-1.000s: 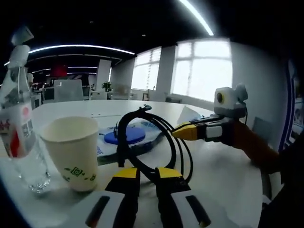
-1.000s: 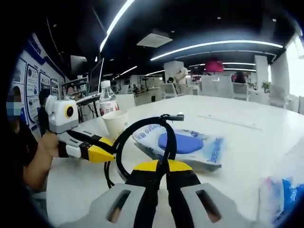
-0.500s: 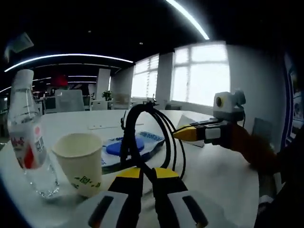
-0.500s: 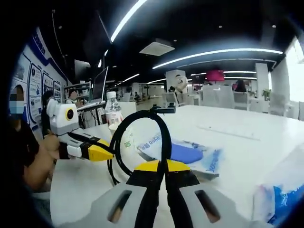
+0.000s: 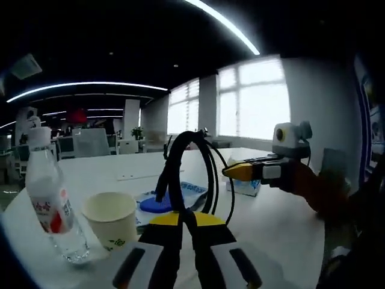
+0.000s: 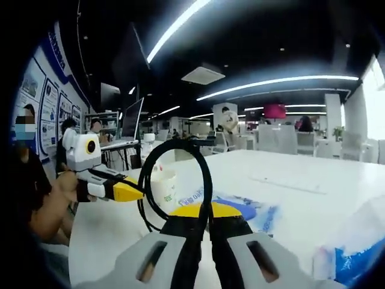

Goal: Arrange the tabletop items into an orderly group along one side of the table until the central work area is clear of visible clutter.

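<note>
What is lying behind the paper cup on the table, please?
Behind the paper cup lies a clear packet with a blue round item inside. The cup and the black cable loop cover part of it, so its full shape is hidden.

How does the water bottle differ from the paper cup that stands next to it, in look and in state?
The water bottle is tall, clear plastic with a white cap and a red and white label; the paper cup is short, opaque cream with a small green print. The water bottle is capped, while the paper cup is open at the top. Both stand upright, side by side on the white table.
</note>
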Demonstrator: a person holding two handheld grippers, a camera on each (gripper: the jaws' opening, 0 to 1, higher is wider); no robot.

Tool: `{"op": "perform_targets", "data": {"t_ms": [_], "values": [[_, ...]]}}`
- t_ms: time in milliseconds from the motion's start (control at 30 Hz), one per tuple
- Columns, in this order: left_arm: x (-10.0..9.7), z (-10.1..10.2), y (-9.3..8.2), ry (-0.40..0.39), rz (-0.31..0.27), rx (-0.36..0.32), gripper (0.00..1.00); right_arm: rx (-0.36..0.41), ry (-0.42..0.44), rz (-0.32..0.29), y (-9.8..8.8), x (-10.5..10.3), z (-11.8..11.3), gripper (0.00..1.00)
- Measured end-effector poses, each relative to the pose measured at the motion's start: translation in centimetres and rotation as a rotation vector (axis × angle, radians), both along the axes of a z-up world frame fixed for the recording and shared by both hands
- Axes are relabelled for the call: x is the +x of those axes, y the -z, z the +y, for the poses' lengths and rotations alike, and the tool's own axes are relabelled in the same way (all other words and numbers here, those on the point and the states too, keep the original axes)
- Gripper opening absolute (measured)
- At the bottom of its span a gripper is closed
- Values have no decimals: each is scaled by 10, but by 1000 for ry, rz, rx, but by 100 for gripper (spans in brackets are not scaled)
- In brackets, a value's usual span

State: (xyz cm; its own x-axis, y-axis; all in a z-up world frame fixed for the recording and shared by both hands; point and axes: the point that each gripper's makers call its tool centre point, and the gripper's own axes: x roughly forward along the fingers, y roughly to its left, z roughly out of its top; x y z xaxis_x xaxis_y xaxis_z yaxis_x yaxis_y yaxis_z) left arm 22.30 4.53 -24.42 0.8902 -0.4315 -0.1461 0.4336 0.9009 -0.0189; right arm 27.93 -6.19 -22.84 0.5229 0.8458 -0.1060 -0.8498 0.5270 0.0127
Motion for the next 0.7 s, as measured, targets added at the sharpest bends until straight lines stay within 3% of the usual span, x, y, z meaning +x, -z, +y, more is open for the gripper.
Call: {"op": "perform_targets", "data": {"t_ms": [500, 700], "values": [[-12, -4, -22, 3, -49, 30, 3, 14, -3, -60, -16, -7, -3, 0], [-15, -5, -31, 8, -67, 34, 3, 6, 3, -104, -33, -11, -4, 0]]}}
